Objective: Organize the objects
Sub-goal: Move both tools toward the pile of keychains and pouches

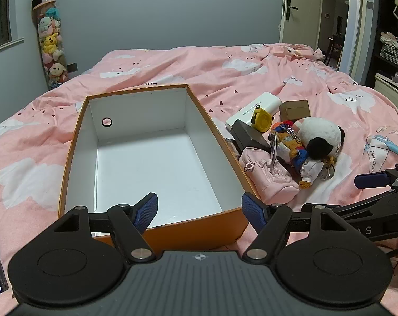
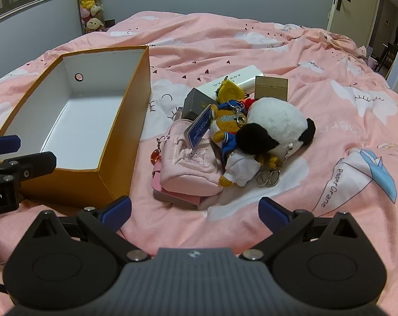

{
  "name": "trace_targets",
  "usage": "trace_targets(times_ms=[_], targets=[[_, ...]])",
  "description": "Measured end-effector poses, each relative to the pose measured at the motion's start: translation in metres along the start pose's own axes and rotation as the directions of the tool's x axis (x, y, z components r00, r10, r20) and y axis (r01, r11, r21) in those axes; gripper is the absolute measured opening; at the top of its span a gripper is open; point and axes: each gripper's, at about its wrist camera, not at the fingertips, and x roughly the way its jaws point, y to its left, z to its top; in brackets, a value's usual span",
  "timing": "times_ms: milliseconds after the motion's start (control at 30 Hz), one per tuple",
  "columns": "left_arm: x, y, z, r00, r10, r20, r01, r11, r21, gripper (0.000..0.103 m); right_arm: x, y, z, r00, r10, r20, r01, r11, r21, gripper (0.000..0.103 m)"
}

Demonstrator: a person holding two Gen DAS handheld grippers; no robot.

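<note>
An open orange box [image 1: 157, 226], white inside and empty, sits on the pink bed cover [image 1: 172, 71] at the left of the scene, its long side running from near to far; a round hole [image 1: 107, 122] pierces its far-left wall. Just right of the box lies a heap of small things, some touching its right wall. Nearest is a pink pouch [image 2: 191, 168] resting on a flat pink case [image 2: 178, 197], with a red charm [image 2: 157, 158] hanging at its left. Against the pouch lean a blue tag [image 2: 199, 129] and an orange bear toy [image 2: 225, 123] in blue clothes, and a black-and-white plush [image 2: 275, 123] lies across the heap's right side, with metal key rings [image 2: 268, 177] below it. Farther back sit a dark box [image 2: 197, 104], a yellow tape measure [image 2: 230, 90], a white block [image 2: 241, 79] and a brown carton [image 2: 271, 88]. The left gripper [image 1: 199, 210] hovers over the near end of the orange box, jaws wide apart and holding nothing. The right gripper [image 2: 195, 210] hangs above bare cover just near of the heap, jaws likewise spread and empty. At the far left wall stands a tall column of soft toys [image 1: 51, 42], and at the far right a door [image 1: 299, 10] stands open.
</note>
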Motion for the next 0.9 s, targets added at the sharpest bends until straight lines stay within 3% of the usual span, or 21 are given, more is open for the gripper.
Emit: trace_targets(times_ms=[500,667,900], targets=[[0.001,-0.002,0.000,1.000,-0.007,-0.009,0.007,1.000,0.007,0.084,0.000,0.000,0.000,1.000,0.002,-0.002,-0.002,1.000,0.001,0.102],[0.003,-0.003,0.001,0.999,-0.024,-0.023,0.024,1.000,0.011,0.078,0.001,-0.004,0.000,1.000,0.007,-0.006,-0.007,1.000,0.015,0.102],[0.006,-0.009,0.017,0.995,-0.091,-0.032,0.092,0.995,0.046,0.059,0.004,-0.023,0.008,1.000,0.005,0.006,-0.005,0.999,0.044,0.100]])
